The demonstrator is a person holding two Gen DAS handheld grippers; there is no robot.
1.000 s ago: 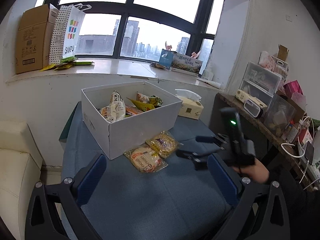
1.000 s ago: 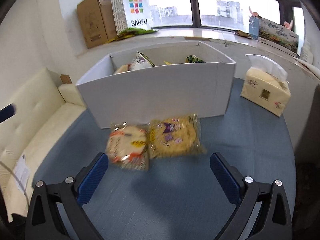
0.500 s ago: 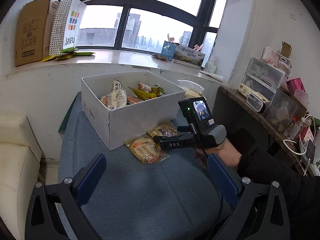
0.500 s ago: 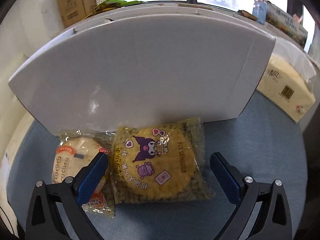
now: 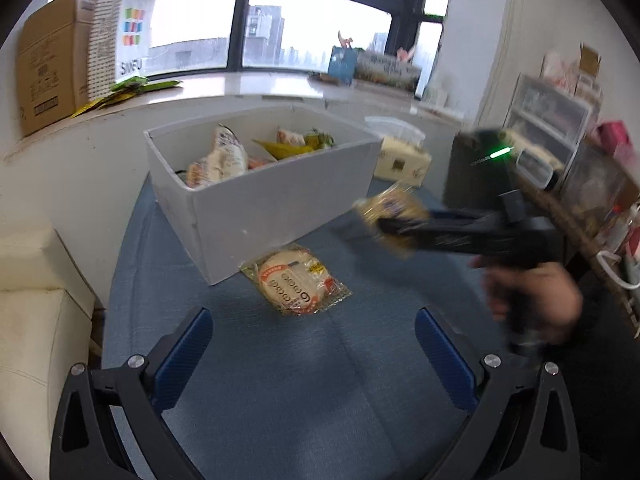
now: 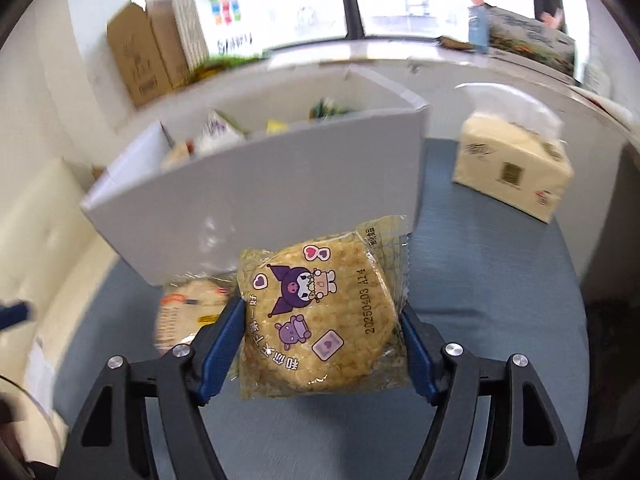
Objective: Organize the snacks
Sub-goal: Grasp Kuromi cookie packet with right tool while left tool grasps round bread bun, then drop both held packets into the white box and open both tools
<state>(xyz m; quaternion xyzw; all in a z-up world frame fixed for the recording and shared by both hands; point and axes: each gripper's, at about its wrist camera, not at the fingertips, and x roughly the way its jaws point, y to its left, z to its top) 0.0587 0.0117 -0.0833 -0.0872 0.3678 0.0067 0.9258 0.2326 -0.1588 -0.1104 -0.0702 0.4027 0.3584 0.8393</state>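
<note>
the right gripper [image 6: 322,346] has its blue fingers [image 6: 222,348] pressed against both edges of a yellow rice cracker pack [image 6: 320,312] printed with a purple cartoon figure, holding it lifted clear of the blue surface [image 6: 492,300]. in the left wrist view the same pack [image 5: 390,216] hangs in the air just right of the white box [image 5: 256,204], blurred, with the person's hand [image 5: 532,296] behind it. the box's near wall stands between the held pack and the snacks already inside [image 5: 224,156]. a second round cracker pack with orange lettering [image 5: 296,284] lies flat on the surface, just in front of the box's near corner and below-left of the held one. the left gripper [image 5: 312,348] hovers low over the surface with its fingers spread wide and nothing between them. a tissue box [image 6: 512,164] sits on the surface to the right of the white box, near the wall. a cardboard carton [image 5: 48,64] and a paper shopping bag [image 5: 124,40] stand on the window ledge behind.
</note>
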